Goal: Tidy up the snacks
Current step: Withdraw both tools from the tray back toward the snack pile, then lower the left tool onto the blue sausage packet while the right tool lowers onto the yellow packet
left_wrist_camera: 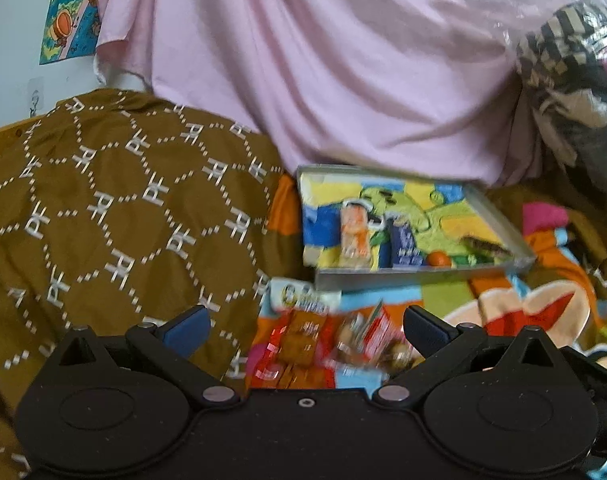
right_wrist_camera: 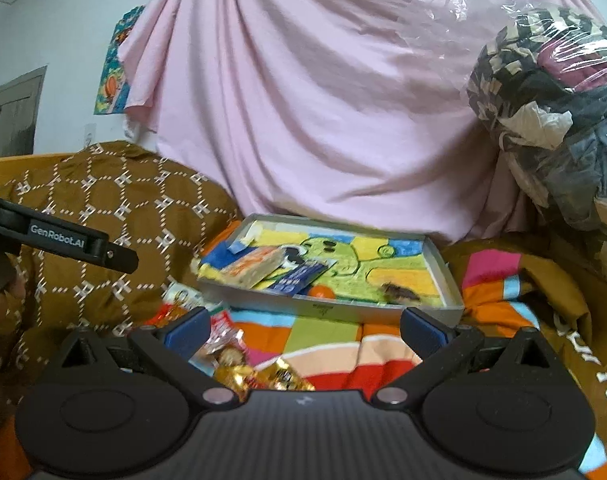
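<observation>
Both grippers spread wide, nothing held between the fingers. Left gripper [left_wrist_camera: 305, 330] hung over a loose heap of snacks [left_wrist_camera: 323, 344] on the striped blanket [left_wrist_camera: 443, 300], just in front of the tray [left_wrist_camera: 419, 276]. Heap blurred; made out there: a red wrapper with brown biscuits [left_wrist_camera: 291, 344], a red-and-white packet [left_wrist_camera: 377, 332], and a white-and-blue packet [left_wrist_camera: 299, 294] touching the tray's near wall. Right gripper [right_wrist_camera: 303, 330] hung in front of the same tray [right_wrist_camera: 343, 312], slightly to its right, with gold-wrapped sweets [right_wrist_camera: 263, 376] and a clear red-edged packet [right_wrist_camera: 225, 334] below its left finger.

Inside the tray, on a bright cartoon lining, toward its left half: an orange packet [left_wrist_camera: 355, 236] and a dark blue packet [left_wrist_camera: 405, 246] side by side, the orange one overlapping the blue one's edge in the right wrist view. A small orange ball [left_wrist_camera: 437, 259] against the tray's near wall, just right of the blue packet. A dark brown snack [right_wrist_camera: 399, 294] in the tray's right near corner, kind not clear.

Left of the tray, a brown patterned cloth [left_wrist_camera: 123, 208]; behind the tray, a pink sheet [left_wrist_camera: 323, 72]; to the tray's right and behind it, a clear plastic bag of clothes [right_wrist_camera: 551, 120]. Seen from the right wrist, the left gripper's black finger [right_wrist_camera: 83, 244] pointed in over the brown cloth, well left of the tray.
</observation>
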`<state>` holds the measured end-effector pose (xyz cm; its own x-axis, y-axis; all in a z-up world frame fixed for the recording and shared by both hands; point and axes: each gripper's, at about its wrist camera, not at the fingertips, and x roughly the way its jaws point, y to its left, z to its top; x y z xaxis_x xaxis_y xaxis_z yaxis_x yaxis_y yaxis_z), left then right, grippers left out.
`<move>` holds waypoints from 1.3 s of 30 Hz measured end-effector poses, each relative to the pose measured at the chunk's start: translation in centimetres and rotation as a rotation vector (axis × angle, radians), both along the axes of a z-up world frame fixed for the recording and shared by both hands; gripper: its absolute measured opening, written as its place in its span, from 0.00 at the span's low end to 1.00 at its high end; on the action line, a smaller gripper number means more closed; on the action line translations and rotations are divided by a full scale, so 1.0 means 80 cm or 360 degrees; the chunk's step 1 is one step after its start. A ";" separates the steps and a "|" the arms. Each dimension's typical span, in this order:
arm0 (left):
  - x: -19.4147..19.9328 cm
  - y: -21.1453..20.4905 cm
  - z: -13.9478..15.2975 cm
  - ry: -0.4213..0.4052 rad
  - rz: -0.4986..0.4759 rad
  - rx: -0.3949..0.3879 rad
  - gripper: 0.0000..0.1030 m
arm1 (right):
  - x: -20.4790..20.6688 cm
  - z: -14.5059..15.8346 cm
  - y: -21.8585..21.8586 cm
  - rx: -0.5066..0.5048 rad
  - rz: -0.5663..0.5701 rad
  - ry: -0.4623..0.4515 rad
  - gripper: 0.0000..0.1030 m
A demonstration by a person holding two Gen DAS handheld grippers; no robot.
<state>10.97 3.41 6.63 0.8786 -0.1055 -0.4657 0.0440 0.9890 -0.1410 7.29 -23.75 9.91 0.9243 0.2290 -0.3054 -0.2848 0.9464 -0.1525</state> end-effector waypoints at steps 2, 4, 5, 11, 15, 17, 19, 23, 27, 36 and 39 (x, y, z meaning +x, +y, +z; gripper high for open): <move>-0.008 0.002 -0.008 0.0017 -0.0005 0.0027 0.99 | -0.009 -0.007 0.002 -0.0018 0.0012 0.0016 1.00; -0.017 0.003 -0.016 0.0033 -0.0008 0.0050 0.99 | -0.017 -0.015 0.004 -0.0038 0.0013 0.0046 1.00; -0.020 0.004 -0.021 0.0044 -0.0011 0.0060 0.99 | -0.020 -0.020 0.004 -0.0040 0.0016 0.0065 1.00; -0.036 0.014 -0.051 0.0124 0.0000 0.0097 0.99 | -0.033 -0.044 0.006 -0.0047 0.0028 0.0189 1.00; -0.042 0.021 -0.072 0.0167 0.0007 0.0105 0.99 | -0.036 -0.060 0.007 -0.0039 0.0042 0.0303 1.00; -0.044 0.022 -0.080 0.0176 0.0005 0.0110 0.99 | -0.037 -0.068 0.009 -0.0041 0.0038 0.0352 1.00; -0.046 0.022 -0.086 0.0183 -0.0012 0.0112 0.99 | -0.037 -0.074 0.009 -0.0034 0.0034 0.0391 1.00; -0.048 0.016 -0.090 0.0182 -0.0087 0.0145 0.99 | -0.034 -0.087 0.010 -0.0033 0.0033 0.0486 1.00; -0.047 0.007 -0.098 0.0209 -0.0153 0.0187 0.99 | -0.031 -0.102 0.012 -0.0023 0.0025 0.0574 1.00; -0.027 -0.004 -0.117 0.0320 -0.0244 0.0178 0.99 | -0.021 -0.118 0.011 0.0027 0.0007 0.0681 1.00; -0.021 -0.001 -0.120 0.0348 -0.0237 0.0148 0.99 | -0.016 -0.119 0.012 0.0030 0.0001 0.0687 1.00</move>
<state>9.26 3.30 -3.00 0.7340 -0.1741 -0.6565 0.1684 0.9831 -0.0723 6.01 -22.75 0.39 0.7124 0.2385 -0.6600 -0.3192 0.9477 -0.0021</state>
